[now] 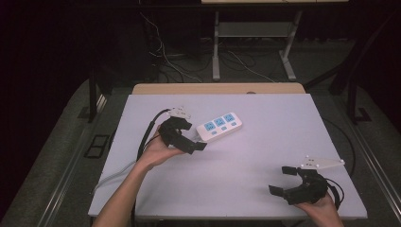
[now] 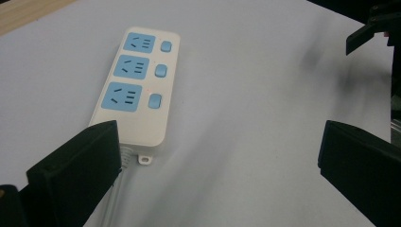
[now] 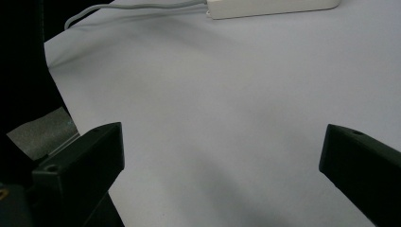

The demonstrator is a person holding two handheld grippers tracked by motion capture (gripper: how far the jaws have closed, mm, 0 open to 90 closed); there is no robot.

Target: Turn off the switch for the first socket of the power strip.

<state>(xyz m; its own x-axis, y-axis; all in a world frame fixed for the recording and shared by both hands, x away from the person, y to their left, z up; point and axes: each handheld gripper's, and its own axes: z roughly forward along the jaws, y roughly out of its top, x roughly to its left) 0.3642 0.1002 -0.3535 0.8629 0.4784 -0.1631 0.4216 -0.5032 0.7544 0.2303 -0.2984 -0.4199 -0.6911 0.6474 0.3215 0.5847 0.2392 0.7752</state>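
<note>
I hold my left gripper [image 1: 195, 136] wide beside the power strip [image 1: 219, 126] at frame centre, seemingly lining up a grasp; my right gripper [image 1: 283, 180] waits wide at lower right, well apart.

White power strip [image 1: 219, 126], 3 blue sockets, on white table [image 1: 265, 156].
</note>
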